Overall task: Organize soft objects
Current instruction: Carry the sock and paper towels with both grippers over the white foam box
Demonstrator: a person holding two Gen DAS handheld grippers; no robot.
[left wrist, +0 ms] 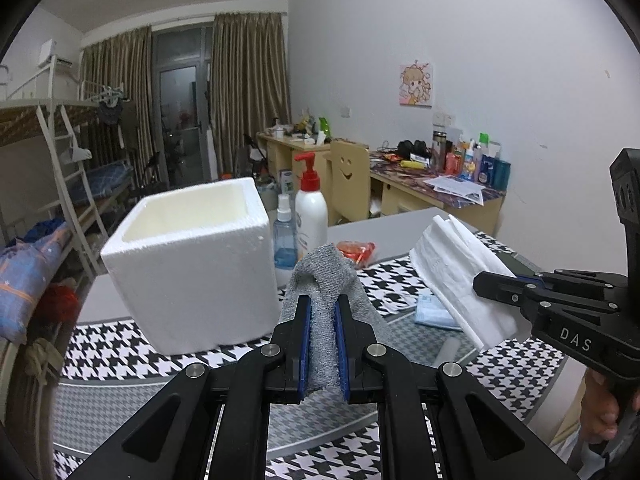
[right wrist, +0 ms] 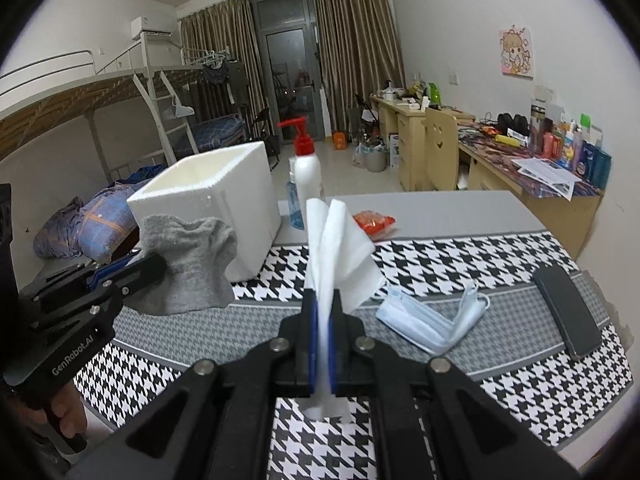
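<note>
Foam box (left wrist: 192, 264) sits just beside held grey cloth (left wrist: 326, 300), bottles (left wrist: 310, 216) behind.

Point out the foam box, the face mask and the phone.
foam box (left wrist: 192, 280): left wrist view, on its front wall.
face mask (right wrist: 424, 324): right wrist view, on the folded blue middle.
phone (right wrist: 568, 312): right wrist view, on its dark face.

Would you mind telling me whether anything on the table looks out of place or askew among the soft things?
The black phone lies on the houndstooth mat, hard among soft items. The blue face masks beside it sit in a crumpled, splayed heap. Nothing looks spilled or damaged.
</note>
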